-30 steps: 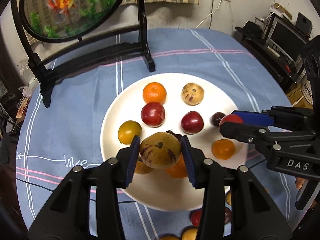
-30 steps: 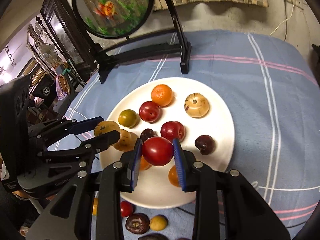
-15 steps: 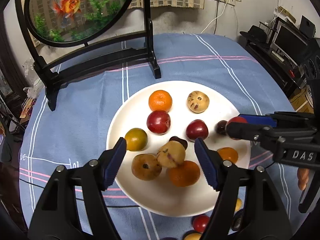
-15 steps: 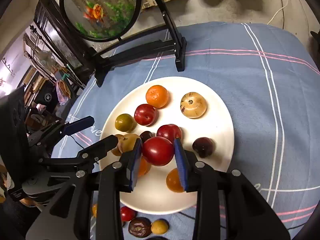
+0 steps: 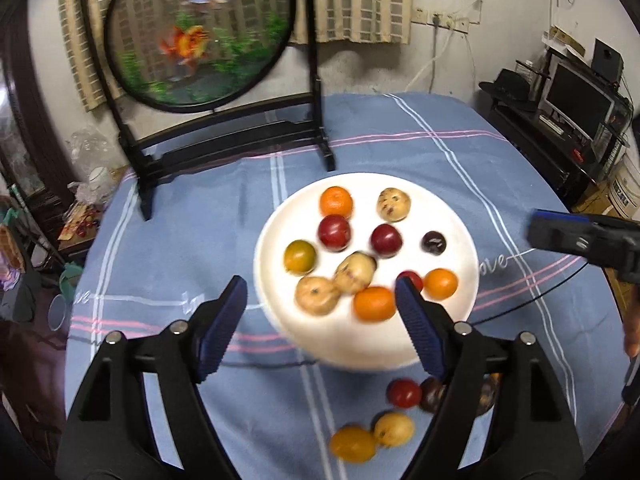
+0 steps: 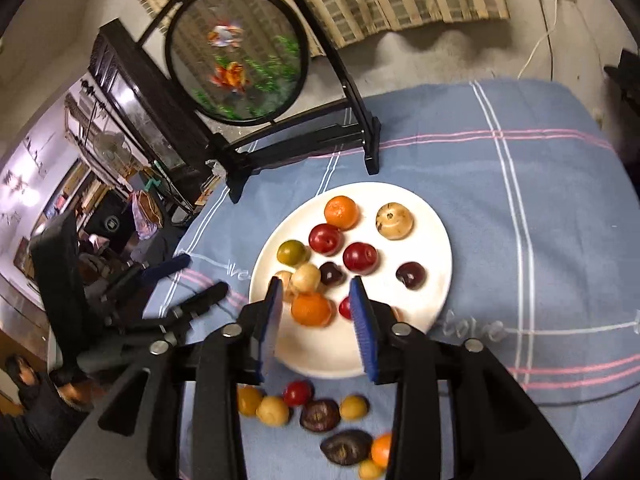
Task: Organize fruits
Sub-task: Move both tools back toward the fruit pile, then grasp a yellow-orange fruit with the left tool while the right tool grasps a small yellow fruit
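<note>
Now | left gripper [image 5: 320,304] jaws wide, empty | right gripper [image 6: 316,312] jaws parted, empty | plate [image 5: 360,344] frame centre, fruit-laden

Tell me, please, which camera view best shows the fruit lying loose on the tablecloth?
The right wrist view: the loose fruit lies mostly unobstructed. The left wrist view shows fewer pieces, blurred and partly behind the left hand-held gripper.
</note>
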`<state>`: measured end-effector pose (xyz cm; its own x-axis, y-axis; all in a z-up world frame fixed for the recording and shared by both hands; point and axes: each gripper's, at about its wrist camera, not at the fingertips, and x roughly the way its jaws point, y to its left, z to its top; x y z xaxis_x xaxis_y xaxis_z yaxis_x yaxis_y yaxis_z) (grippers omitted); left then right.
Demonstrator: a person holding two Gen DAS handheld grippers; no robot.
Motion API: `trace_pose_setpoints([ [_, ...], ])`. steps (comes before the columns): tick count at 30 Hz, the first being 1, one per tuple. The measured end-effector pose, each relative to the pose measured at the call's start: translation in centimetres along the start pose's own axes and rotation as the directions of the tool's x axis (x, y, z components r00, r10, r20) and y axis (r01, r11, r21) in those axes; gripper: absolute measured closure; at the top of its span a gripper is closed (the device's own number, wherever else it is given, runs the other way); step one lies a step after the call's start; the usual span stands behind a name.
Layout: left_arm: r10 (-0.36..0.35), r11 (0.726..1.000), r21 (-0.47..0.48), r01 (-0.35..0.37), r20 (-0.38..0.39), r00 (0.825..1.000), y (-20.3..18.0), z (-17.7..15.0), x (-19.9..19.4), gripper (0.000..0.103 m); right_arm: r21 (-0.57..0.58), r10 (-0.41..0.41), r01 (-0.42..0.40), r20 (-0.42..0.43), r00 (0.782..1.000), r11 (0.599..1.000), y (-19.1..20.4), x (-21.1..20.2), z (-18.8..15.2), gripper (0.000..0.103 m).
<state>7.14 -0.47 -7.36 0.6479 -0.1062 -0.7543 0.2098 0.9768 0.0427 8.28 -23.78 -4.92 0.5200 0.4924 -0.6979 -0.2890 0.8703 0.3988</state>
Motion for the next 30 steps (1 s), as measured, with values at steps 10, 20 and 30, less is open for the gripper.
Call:
trace_pose_setpoints([
  [10, -0.025, 1.000, -0.016, 0.024, -0.092, 0.995, 2.3, -8.8, -1.5, 0.020, -0.157, -0.197, 0.184, -0.067, 0.978, 0.970, 0.8, -1.7, -11.1, 0.031],
  [20, -0.096, 0.995, -0.061, 0.085, -0.207, 0.974, 2.8, -14.0, -0.8, 0.020, -0.205, -0.273, 0.233, -0.190, 0.943, 0.950, -0.3, 1.9, -16.5, 0.031],
  [30, -0.124, 0.992, -0.059, 0.114, -0.214, 0.969, 1.4, -14.1, -0.9, 0.019, -0.258, -0.277, 0.212, -0.250, 0.928, 0.943, -0.3, 4.9, -15.9, 0.079],
])
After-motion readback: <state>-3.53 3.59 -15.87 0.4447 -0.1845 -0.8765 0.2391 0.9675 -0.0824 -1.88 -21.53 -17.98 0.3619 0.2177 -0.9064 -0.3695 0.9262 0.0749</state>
